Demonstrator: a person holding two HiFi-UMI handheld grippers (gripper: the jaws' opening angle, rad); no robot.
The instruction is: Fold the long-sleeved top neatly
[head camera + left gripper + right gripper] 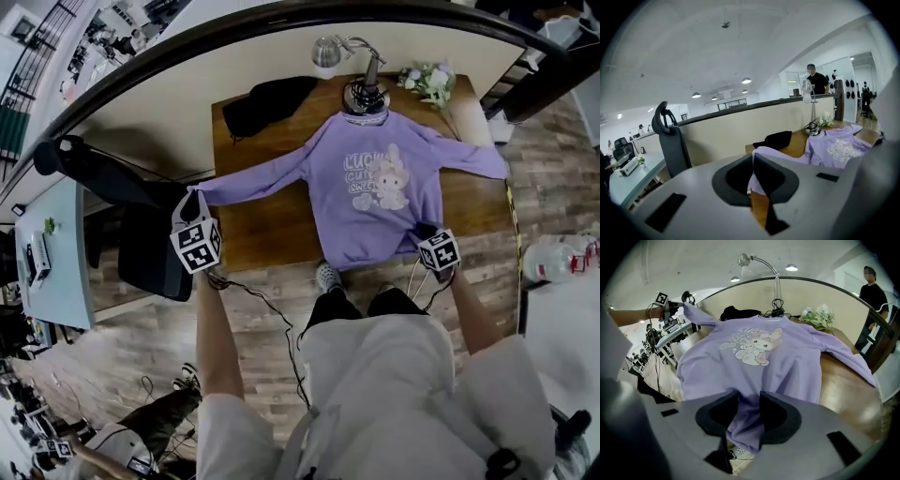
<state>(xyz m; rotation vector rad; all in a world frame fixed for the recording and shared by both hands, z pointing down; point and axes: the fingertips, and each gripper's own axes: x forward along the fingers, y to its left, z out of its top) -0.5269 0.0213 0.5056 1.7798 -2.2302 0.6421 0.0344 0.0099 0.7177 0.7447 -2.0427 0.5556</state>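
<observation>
1 purple long-sleeved top (pixel 375 187) with bunny print facing up, spread on 1 wooden table (pixel 272 225), 2 grippers, left gripper (pixel 753 163) pinched tight on 1 cuff (pixel 199 195) held beyond the table edge, right gripper (pixel 749 411) pinching the hem (pixel 740 430), 1 black garment (pixel 267 101), 1 lamp (pixel 342 52), 1 flower bunch (pixel 429 82) behind

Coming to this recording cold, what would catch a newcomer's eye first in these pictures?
A purple top with a bunny print lies spread front-up across the wooden table. The left gripper is shut on one sleeve, which is stretched taut past the table's left edge. The right gripper is shut on the hem at the near edge.
</observation>
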